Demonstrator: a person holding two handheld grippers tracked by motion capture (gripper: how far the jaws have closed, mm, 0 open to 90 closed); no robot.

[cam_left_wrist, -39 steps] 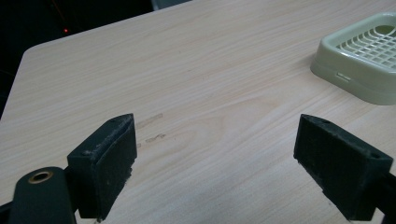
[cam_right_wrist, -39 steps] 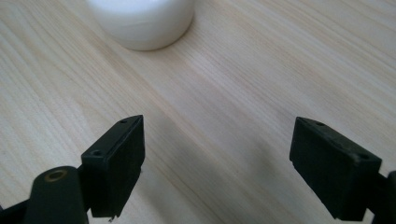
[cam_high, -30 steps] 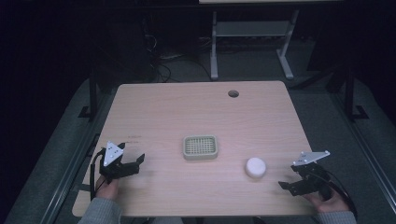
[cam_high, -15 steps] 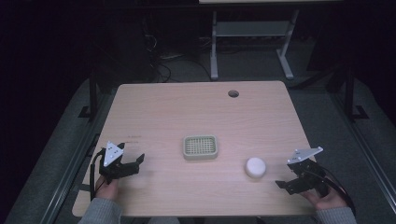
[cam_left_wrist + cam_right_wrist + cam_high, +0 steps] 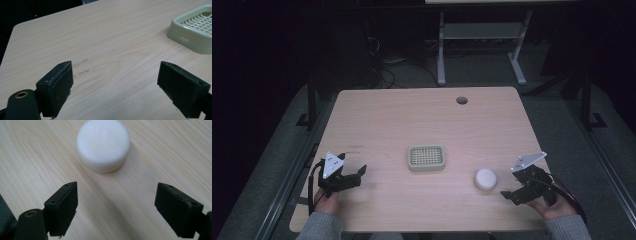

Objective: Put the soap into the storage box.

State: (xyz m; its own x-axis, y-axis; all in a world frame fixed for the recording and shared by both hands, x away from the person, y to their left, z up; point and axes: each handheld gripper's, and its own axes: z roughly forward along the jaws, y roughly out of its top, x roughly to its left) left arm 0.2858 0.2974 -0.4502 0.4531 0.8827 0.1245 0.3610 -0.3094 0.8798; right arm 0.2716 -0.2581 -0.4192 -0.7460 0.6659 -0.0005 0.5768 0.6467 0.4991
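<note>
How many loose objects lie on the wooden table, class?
2: a pale green plastic grid tray near the table's middle, and a round white soap-like puck to its right, just ahead of the right claw. Nothing seems hidden.

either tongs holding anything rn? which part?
Nothing held. Right tongs are open, short of the round white soap-like puck. Left tongs are open over bare table.

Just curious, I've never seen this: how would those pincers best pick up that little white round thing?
Probably across its curved side wall: the white puck lies flat, and the right gripper, jaws open wider than it, faces it level with the table.
</note>
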